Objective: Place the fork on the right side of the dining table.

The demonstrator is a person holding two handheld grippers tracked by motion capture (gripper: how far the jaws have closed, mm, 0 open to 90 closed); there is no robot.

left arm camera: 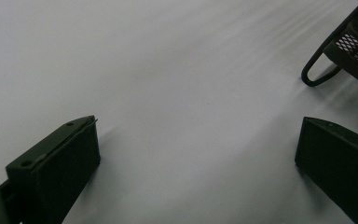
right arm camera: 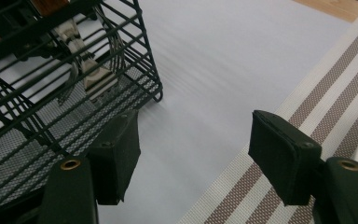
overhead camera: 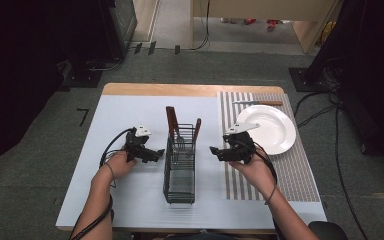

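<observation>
A dark wire basket (overhead camera: 180, 172) stands in the middle of the white table cover, with wooden-handled utensils (overhead camera: 172, 122) leaning in its far end. My left gripper (overhead camera: 156, 153) rests open just left of the basket, jaws wide apart over bare cover; the basket's foot (left arm camera: 319, 74) shows at its upper right. My right gripper (overhead camera: 216, 152) is open just right of the basket. In the right gripper view one jaw sits beside the basket wall (right arm camera: 51, 116) and the other over the striped mat (right arm camera: 326, 84). Nothing is between either pair of jaws.
A white plate (overhead camera: 270, 129) lies on the striped placemat (overhead camera: 290, 175) at the right, with a wooden-handled knife (overhead camera: 258, 103) beyond it. The white cover (overhead camera: 115, 120) spreads bare to the left of the basket. Dark equipment and cables surround the table.
</observation>
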